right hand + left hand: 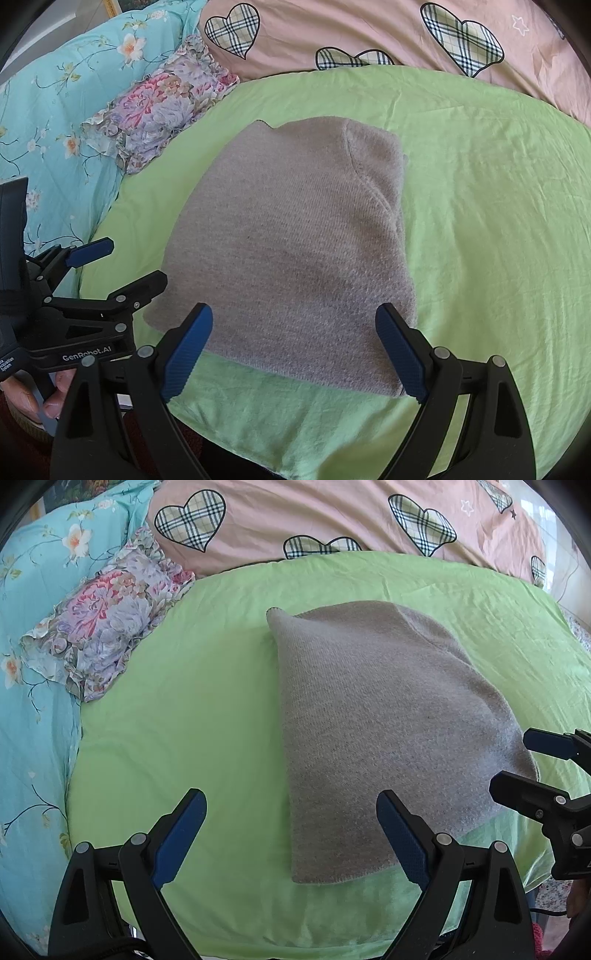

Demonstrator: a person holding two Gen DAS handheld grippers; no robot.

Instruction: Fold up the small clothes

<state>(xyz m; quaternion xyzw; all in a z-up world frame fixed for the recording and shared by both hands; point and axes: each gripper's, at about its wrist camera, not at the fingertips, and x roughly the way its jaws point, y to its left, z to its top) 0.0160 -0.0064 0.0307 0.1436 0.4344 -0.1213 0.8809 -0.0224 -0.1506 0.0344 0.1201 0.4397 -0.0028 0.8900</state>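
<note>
A grey knitted garment (376,720) lies folded flat on the green sheet (184,720); it also shows in the right wrist view (295,251). My left gripper (291,812) is open and empty, held above the garment's near left edge. My right gripper (293,328) is open and empty, its jaws spread over the garment's near edge. The right gripper shows at the right edge of the left wrist view (513,762). The left gripper shows at the left of the right wrist view (136,260), beside the garment's near left corner.
A flowered pillow (107,616) lies at the back left on a turquoise flowered quilt (33,627). A pink quilt with plaid hearts (332,513) lies along the back. The green sheet's front edge (295,443) hangs near me.
</note>
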